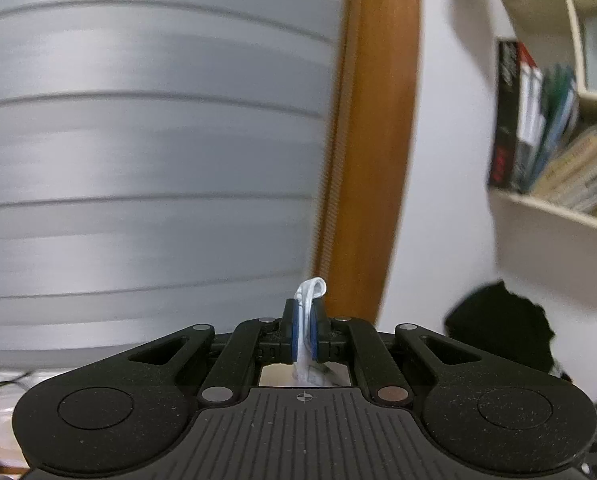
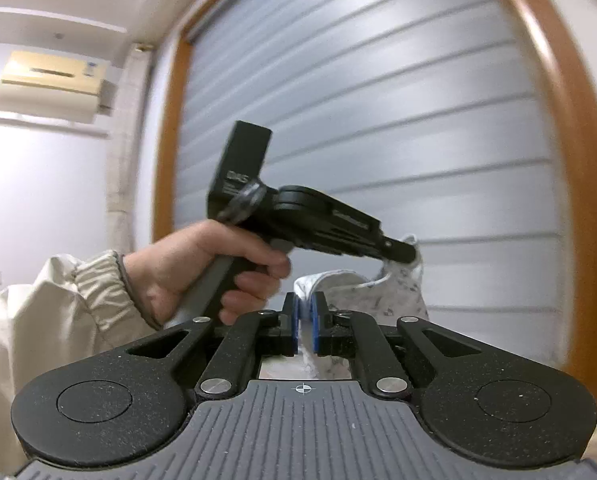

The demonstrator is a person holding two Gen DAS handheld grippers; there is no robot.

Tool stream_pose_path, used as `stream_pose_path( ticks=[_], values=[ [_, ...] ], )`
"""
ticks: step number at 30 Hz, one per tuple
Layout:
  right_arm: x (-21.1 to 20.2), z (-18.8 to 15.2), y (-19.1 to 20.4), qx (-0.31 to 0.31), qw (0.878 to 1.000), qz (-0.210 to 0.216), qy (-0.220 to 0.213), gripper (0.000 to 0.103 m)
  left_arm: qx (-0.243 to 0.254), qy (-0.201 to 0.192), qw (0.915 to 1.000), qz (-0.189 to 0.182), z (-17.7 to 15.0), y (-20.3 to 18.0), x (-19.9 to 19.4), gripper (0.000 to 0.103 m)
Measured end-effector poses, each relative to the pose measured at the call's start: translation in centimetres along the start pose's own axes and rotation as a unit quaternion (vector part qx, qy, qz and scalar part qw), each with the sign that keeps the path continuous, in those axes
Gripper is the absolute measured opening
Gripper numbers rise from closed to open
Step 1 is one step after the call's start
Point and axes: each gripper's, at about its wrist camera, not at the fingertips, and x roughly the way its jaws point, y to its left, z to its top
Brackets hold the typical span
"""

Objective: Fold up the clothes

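Two hand-held grippers, matt black with a fine grainy finish, ribbed grey top plates, round pivot discs and steel rivet heads; each has blue pads on its short fingers.

Left gripper [image 1: 306,330]: clenched on a thin fold of white garment [image 1: 311,292], which pokes up as a small rounded loop above the fingertips and hangs down beneath the linkage. Seen from the right wrist, this left gripper [image 2: 404,255] is carried by a bare left hand [image 2: 202,264] wrapped around its grey handle, with a cream, gathered-cuff sleeve [image 2: 58,304] behind the hand.

Right gripper [image 2: 305,320]: pinched on the same garment [image 2: 394,292], soft white fabric with faint grey speckles. The cloth spans from these pads up and rightwards to the left gripper's tip, sagging in a curved edge between the two.

Beyond both grippers: grey slatted shutter [image 2: 378,120], horizontal ribs, in a rounded orange-brown wooden frame [image 1: 374,140]. Right of the left gripper: cream shelf [image 1: 554,208] with leaning books [image 1: 538,120]. Upper left of the right gripper: cream wall-mounted air conditioner [image 2: 46,88].
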Motion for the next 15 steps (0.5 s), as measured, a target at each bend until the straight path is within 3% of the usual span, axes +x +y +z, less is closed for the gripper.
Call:
stream_pose_path(
  ticks=[4,9,15],
  values=[
    [2.8,0.7,0.9,-0.009,1.000,0.025,-0.002,0.008,-0.006,-0.001,0.9996,0.029,0.1,2.7,-2.4,0.006],
    [5.2,-0.1,0.6,-0.006,0.999,0.036,0.019,0.008,-0.032,0.013,0.9983,0.048,-2.1,6.9,-3.2,0.006],
    [7.6,-3.8,1.8,-0.003,0.996,0.045,0.071,0.007,-0.069,0.058,0.9946,0.050,-8.8,12.2,-1.5,0.006]
  ],
)
